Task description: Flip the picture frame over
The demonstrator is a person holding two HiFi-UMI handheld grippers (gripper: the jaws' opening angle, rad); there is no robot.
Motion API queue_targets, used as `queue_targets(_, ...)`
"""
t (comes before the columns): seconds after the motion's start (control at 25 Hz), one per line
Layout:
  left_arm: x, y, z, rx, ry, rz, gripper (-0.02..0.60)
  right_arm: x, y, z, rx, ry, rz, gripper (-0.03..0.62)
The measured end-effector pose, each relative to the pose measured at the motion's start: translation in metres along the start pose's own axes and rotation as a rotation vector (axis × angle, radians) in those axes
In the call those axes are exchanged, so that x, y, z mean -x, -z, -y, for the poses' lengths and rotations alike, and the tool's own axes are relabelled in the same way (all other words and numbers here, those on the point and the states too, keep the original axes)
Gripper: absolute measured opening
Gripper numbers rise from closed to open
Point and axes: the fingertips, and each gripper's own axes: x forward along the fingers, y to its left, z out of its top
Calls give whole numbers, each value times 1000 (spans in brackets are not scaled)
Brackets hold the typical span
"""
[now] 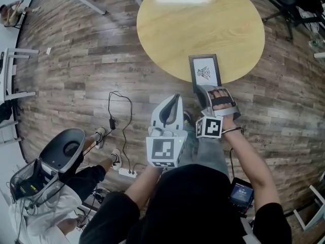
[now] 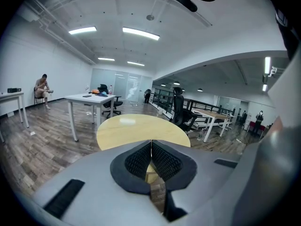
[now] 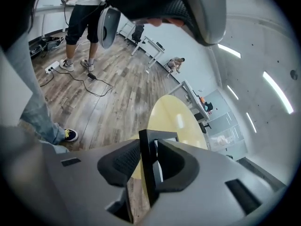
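Person in a dark top [image 1: 195,200] nearest, holding two grey hand-held grippers above a brown wood-plank floor [image 1: 76,60]; one gripper has the frame.
The left gripper [image 1: 175,97] hangs just short of the table's near rim, its ribbed black pads pressed together with nothing between them; the right gripper [image 1: 204,88] pinches the near edge of the black rectangular picture frame [image 1: 205,71], that edge standing between its pads; the frame faces picture side up, white mat and dark drawing showing, at the near rim of the round pale wooden table [image 1: 167,29].
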Motion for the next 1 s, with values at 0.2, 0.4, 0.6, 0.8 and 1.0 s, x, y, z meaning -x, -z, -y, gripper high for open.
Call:
queue_targets(0.2,1,-10,1,-3,5,18,23,21,-23,31,-102,28,86,103)
queue_targets(0.4,2,-15,0,-14,-6,29,23,44,-38,66,-406,5,233,100)
queue_targets(0.6,3,-23,0,-16,-3,32,23,64,-29,108,-788,2,352,94)
queue_targets(0.8,-2,-30,-4,-31,-3,45,23,65,9,140,-1205,2,477,92)
queue_targets(1.0,-6,-28,0,-26,1,19,23,65,64,140,-1548,12,477,83)
